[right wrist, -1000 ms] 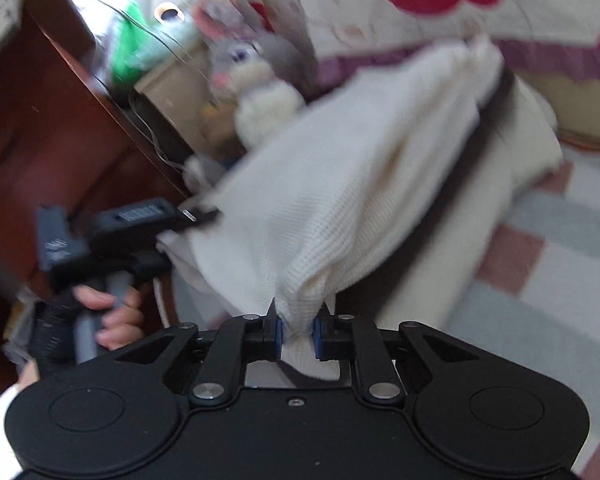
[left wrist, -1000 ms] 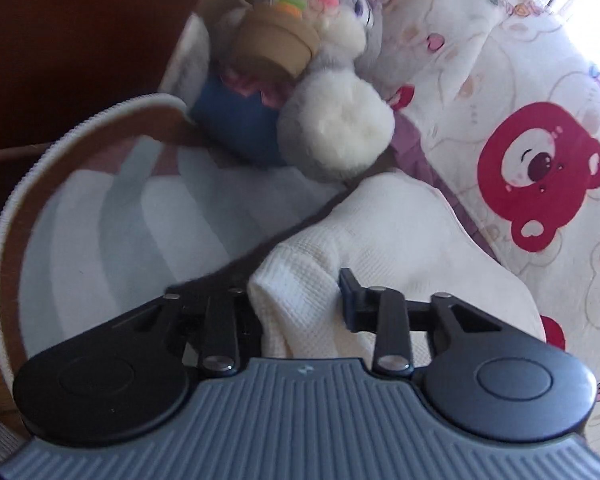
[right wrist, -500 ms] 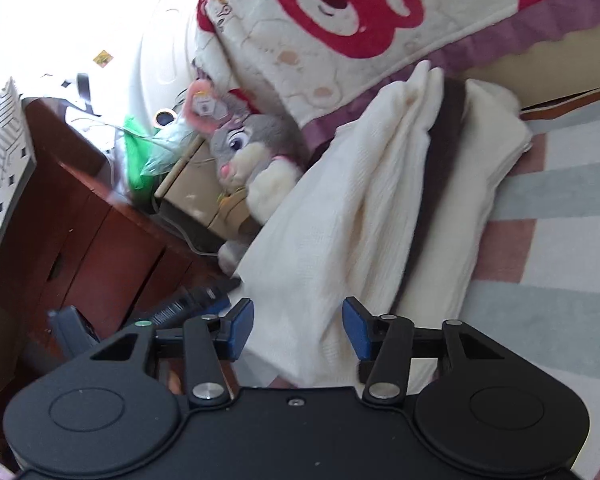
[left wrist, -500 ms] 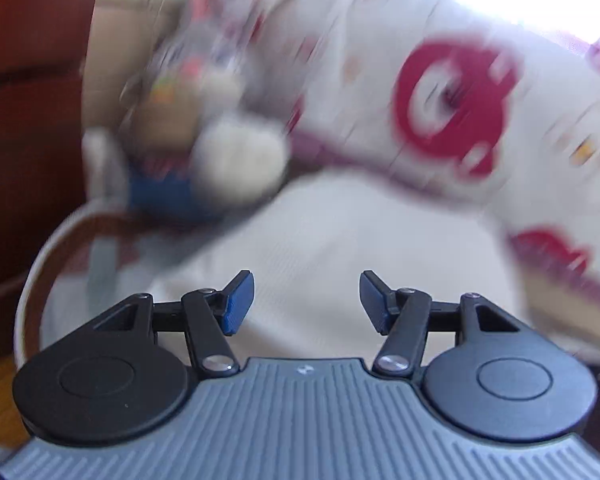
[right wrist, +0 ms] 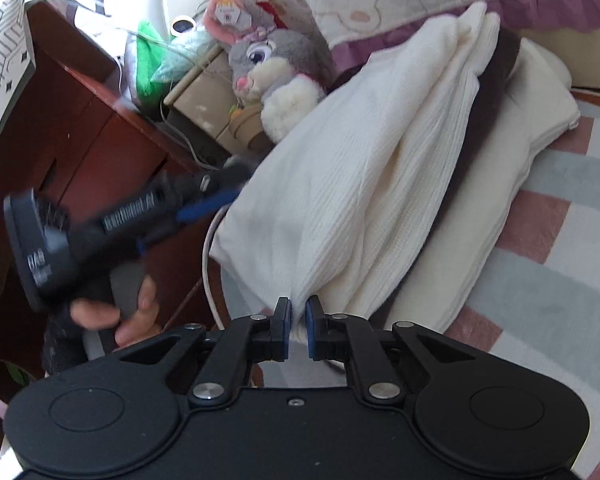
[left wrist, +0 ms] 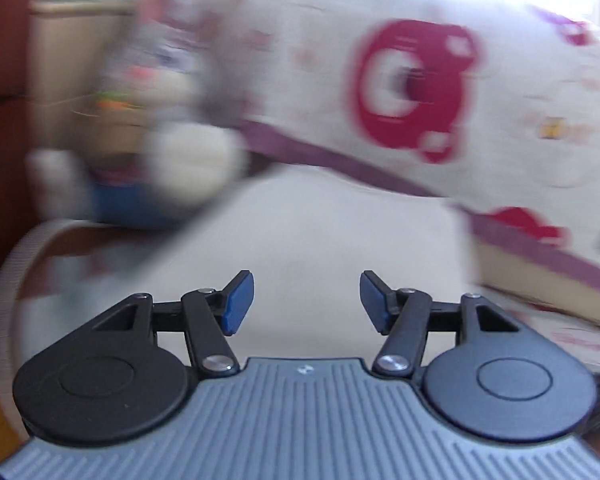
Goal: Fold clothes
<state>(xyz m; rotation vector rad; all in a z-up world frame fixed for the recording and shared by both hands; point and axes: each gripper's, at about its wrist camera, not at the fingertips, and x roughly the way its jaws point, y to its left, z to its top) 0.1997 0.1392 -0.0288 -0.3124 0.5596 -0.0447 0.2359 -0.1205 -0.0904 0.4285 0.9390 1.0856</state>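
Observation:
A cream-white knit garment (right wrist: 364, 184) lies bunched on a striped rug (right wrist: 548, 280), one layer pulled up over a flatter folded layer (right wrist: 512, 152). My right gripper (right wrist: 297, 326) is shut on a gathered corner of the garment at its near end. My left gripper (left wrist: 306, 300) is open and empty, its blue pads (left wrist: 240, 300) apart, just above the garment (left wrist: 308, 232); that view is motion-blurred. It also shows in the right wrist view (right wrist: 204, 196), held at the garment's left edge.
A grey plush rabbit (right wrist: 276, 76) sits against the garment's far left side. A bed with a red-bear quilt (left wrist: 440, 92) rises behind. A dark wooden cabinet (right wrist: 80, 120) and a beige box (right wrist: 204, 92) stand to the left.
My left gripper let go of the garment and opened, pulling back. My right gripper opened half a second ago and has now shut again on the garment's corner.

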